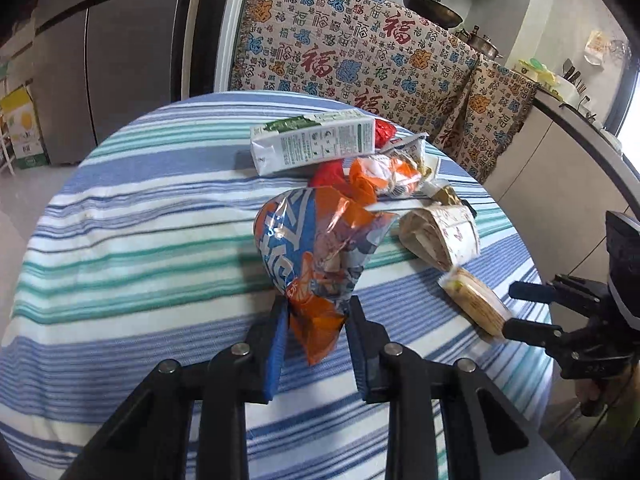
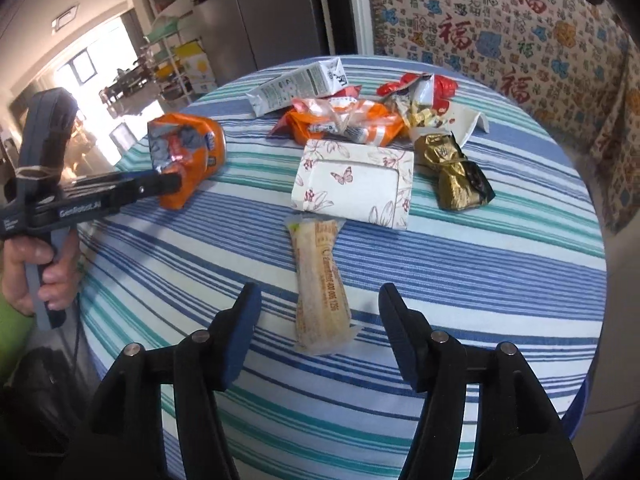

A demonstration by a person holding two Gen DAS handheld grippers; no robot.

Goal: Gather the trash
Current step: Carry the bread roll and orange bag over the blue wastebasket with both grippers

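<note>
The worktop runs off the frame's lower edge; the milk carton hides part of the red wrapper behind it.

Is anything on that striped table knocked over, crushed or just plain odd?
Yes. The milk carton lies on its side with one end squashed, against a heap of crumpled wrappers. The left claw pinches an orange snack bag that sticks up off the table.

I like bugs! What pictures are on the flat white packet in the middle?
Butterflies and leafy flowers, reddish-brown on the white packet. Best in the right wrist view.
</note>
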